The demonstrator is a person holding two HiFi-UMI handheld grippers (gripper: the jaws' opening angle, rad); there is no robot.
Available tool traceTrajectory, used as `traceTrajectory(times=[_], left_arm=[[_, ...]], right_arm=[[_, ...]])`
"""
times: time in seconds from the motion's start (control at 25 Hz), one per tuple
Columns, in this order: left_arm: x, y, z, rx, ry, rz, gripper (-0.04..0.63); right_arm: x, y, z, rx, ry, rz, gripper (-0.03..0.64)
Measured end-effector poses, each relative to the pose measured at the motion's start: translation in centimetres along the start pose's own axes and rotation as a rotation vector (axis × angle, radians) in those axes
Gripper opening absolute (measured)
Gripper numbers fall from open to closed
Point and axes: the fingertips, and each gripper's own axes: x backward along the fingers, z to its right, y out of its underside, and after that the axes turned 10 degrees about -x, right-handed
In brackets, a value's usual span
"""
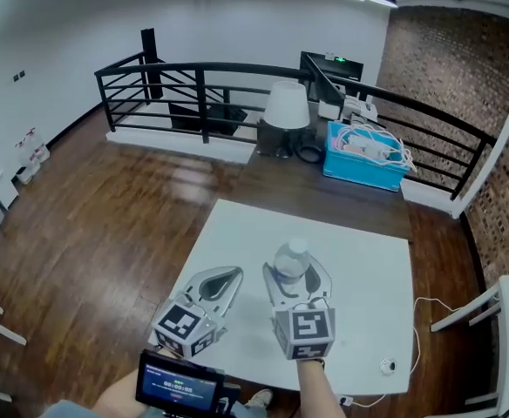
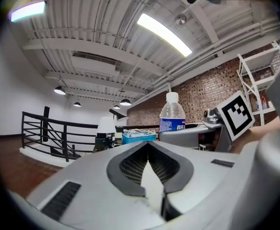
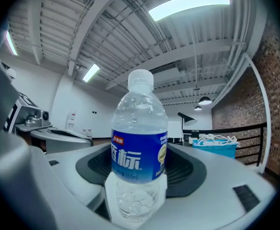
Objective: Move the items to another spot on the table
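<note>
My right hand-held gripper [image 1: 298, 273] clamps the water bottle [image 3: 139, 143] over the bench [image 1: 368, 259] (left hand-held gripper [image 1: 234, 273] closed, empty), seemingly mid-carry; next, an upright set-down.

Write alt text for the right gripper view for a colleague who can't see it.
A clear water bottle with a blue label and white cap stands upright, clamped between the right tool's gray jaws, filling the centre. Behind it are a ceiling with strip lights, a brick wall at right and a blue bin by a black railing.
</note>
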Motion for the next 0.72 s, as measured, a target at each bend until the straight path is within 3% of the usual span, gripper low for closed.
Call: traceTrajectory(times=[0.72], left_arm=[[11.1, 4.9, -13.6, 0.048, -0.257, -0.052, 0.006]], right_arm=[[-10.3, 4.3, -17.5, -0.010, -0.271, -0.093, 0.295]])
